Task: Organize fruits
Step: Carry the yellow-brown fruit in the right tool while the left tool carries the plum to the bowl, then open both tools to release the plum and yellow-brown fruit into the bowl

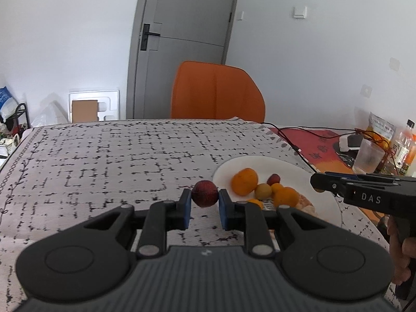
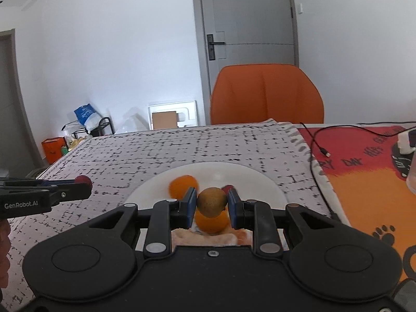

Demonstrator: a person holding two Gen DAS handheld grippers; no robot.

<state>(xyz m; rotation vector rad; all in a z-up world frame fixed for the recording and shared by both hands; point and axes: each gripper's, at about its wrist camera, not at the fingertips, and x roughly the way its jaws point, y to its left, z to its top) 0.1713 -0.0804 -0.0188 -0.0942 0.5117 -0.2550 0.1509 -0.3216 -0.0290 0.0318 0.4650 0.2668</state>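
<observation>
My left gripper (image 1: pixel 205 202) is shut on a dark red plum (image 1: pixel 205 193), held above the patterned tablecloth just left of the white plate (image 1: pixel 327 200). It also shows at the left edge of the right wrist view (image 2: pixel 83 182). My right gripper (image 2: pixel 212 204) is shut on a brownish-green round fruit (image 2: pixel 211 202), held above the plate (image 2: pixel 260 182). On the plate lie an orange (image 1: pixel 244 182), another orange (image 1: pixel 286 196), a small red fruit (image 1: pixel 273 179) and a yellow-brown fruit (image 1: pixel 263 191). The right gripper's black body (image 1: pixel 364 195) reaches over the plate's right side.
An orange chair (image 1: pixel 215 95) stands behind the table. A red-orange mat (image 2: pixel 369 182) with a black cable (image 2: pixel 316 145) lies to the right. A plastic cup (image 1: pixel 368 156), bottles and a snack bag (image 1: pixel 382 127) stand at the far right.
</observation>
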